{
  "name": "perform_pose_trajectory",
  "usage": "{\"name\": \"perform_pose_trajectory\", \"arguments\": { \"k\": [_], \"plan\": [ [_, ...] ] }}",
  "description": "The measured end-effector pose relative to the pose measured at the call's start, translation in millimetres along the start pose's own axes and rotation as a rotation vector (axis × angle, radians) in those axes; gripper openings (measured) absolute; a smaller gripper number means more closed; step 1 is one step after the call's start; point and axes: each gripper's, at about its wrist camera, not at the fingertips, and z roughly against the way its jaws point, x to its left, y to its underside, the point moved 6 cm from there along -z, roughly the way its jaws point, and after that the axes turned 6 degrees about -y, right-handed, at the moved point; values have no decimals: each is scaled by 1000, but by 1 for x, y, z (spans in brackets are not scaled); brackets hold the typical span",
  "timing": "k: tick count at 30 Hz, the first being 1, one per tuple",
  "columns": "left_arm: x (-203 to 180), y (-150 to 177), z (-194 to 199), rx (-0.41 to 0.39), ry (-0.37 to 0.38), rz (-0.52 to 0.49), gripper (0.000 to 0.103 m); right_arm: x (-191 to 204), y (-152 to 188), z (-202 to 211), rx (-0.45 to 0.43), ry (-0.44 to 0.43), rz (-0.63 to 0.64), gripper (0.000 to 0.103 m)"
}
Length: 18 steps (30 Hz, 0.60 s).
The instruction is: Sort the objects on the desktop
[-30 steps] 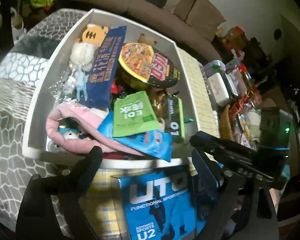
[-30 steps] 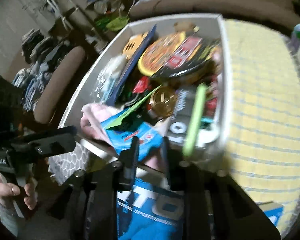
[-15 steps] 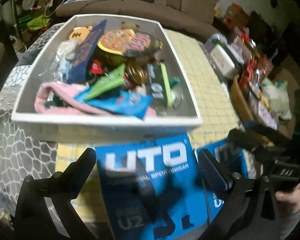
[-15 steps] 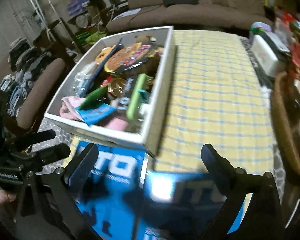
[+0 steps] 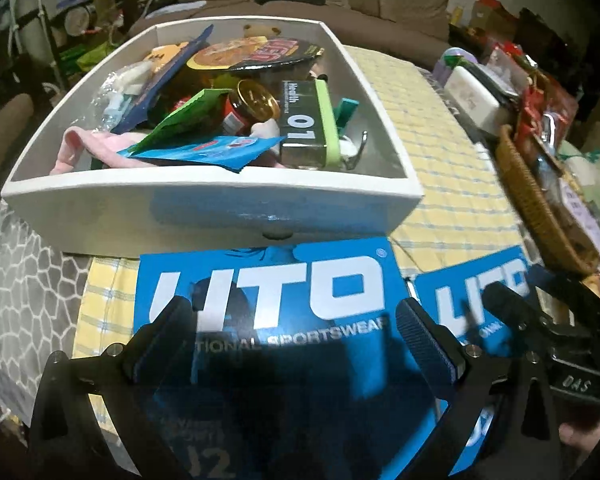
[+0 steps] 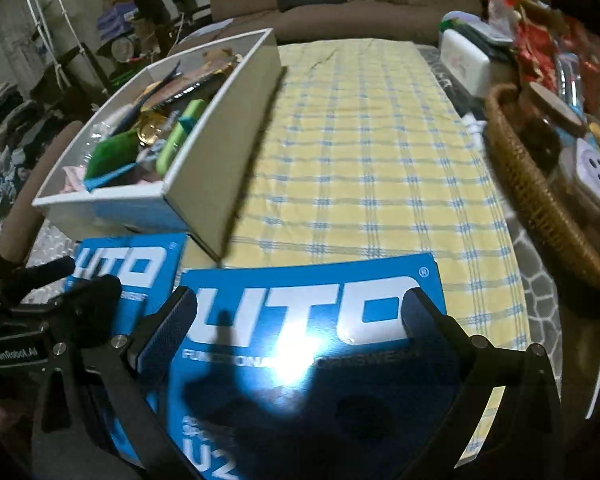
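A white box (image 5: 220, 216) full of snacks, packets, a gold-lidded jar (image 5: 256, 100) and a pink cloth stands on the yellow checked tablecloth; it also shows in the right wrist view (image 6: 220, 120). Two blue UTO boxes lie in front of it. My left gripper (image 5: 296, 340) is open and empty above the left UTO box (image 5: 268, 292). My right gripper (image 6: 300, 320) is open and empty above the right UTO box (image 6: 308, 304), which also shows in the left wrist view (image 5: 472, 292).
A wicker basket (image 6: 540, 200) with bottles and packets sits at the right. A white case (image 6: 464, 60) and more clutter lie at the far right. The yellow checked cloth (image 6: 372, 152) stretches back toward a brown sofa (image 6: 340, 4).
Both grippers have pulled back from the white box toward the near edge, over the two UTO boxes. The right gripper, narrow a second ago, has opened wide.
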Motion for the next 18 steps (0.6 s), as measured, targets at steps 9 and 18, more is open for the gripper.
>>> {"name": "perform_pose_trajectory", "arguments": {
  "k": [9, 18],
  "plan": [
    [-3, -5, -16, -60, -99, -7, 103, -9, 4, -9, -65, 100, 24, 103],
    [-6, -8, -20, -100, -122, 3, 103, -5, 4, -17, -46, 153, 57, 103]
  ]
}}
